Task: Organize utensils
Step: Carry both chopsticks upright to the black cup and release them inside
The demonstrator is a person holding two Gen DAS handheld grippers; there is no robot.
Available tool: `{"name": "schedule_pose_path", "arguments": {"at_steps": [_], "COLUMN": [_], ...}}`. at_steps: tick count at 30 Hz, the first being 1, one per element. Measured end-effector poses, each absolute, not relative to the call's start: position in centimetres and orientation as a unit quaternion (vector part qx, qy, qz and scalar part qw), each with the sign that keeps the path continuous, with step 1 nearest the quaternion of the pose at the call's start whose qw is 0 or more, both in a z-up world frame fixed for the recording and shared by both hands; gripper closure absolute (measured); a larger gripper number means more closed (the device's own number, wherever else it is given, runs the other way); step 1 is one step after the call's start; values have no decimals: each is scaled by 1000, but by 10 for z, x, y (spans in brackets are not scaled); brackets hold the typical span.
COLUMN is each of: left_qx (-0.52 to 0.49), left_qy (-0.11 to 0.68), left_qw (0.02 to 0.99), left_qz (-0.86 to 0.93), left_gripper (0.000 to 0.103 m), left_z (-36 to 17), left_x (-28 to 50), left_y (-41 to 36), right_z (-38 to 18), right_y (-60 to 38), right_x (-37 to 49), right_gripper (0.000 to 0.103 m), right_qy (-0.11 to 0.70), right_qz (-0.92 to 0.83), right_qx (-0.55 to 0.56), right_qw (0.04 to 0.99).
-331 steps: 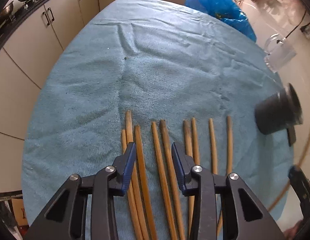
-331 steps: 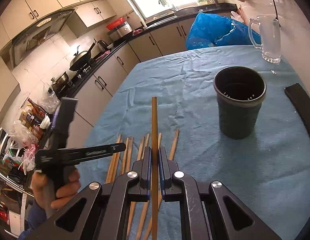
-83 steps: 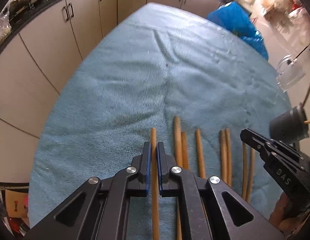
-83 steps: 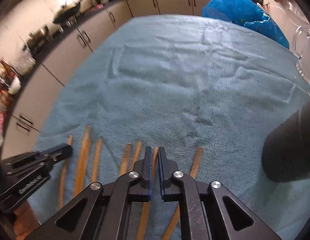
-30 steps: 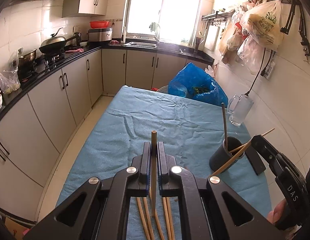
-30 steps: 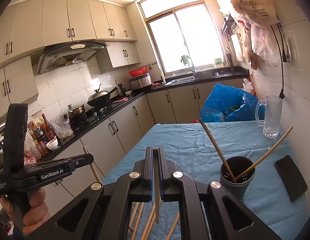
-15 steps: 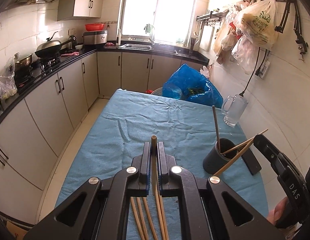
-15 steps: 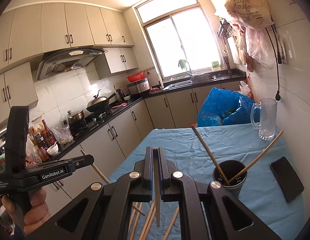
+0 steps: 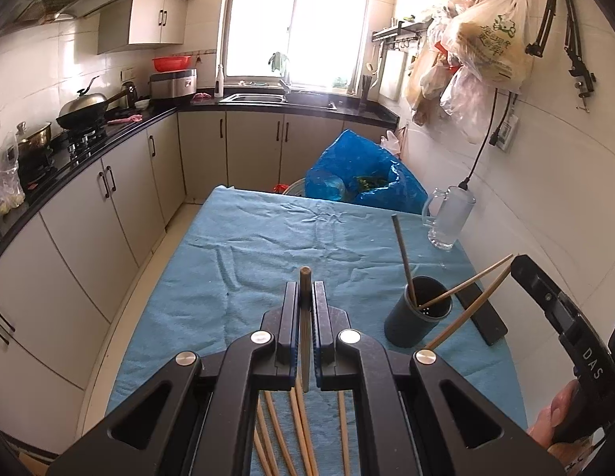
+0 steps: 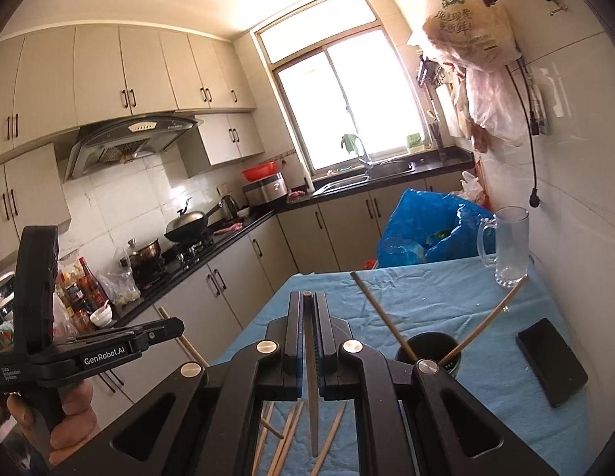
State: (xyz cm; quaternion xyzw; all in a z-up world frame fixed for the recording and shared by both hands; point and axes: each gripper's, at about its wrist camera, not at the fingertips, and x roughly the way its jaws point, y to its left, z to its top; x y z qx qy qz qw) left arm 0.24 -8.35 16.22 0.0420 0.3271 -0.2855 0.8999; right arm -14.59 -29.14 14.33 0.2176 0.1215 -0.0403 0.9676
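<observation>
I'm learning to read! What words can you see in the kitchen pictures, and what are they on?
"GenRobot.AI": side of the black left gripper.
"DAS": side of the black right gripper.
"Data Acquisition System", tiny, best guess: left gripper's handle.
Green print on the hanging beige plastic bag: too blurred to read.

Home kitchen, small, L-shaped. Black countertop (image 9: 121, 131) runs along 9 o'clock & wraps to 12. Beige base cabinets (image 9: 89, 214) below, wall cabinets (image 10: 109, 75) above. Range hood (image 10: 133, 139) over gas hob w/ a wok (image 9: 83, 105) & a lidded pot (image 9: 31, 137). Sink (image 9: 268, 98) under the window (image 9: 299, 23) at 12. Rice cooker (image 9: 173, 83) near the corner. Plastic bags (image 9: 482, 51) on wall hooks at 2. Table w/ blue cloth (image 9: 291, 238) mid-room; glass mug (image 9: 448, 218) at its 2 o'clock corner.
</observation>
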Motion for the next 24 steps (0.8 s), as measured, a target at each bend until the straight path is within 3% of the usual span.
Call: {"name": "schedule_pose_path", "arguments": {"at_steps": [24], "left_qx": [66], "left_qy": [298], "left_qw": [883], "left_qz": [-356], "left_gripper": [98], "left_z": [218], "left_x": [-12], "left_y": [-165], "right_z": [191], "right_y": [-346], "right_x": [-176], "right_gripper": [98], "right_qy": [64], "right_qz": [-109], "right_qx": [192], "right_qw": [973]}}
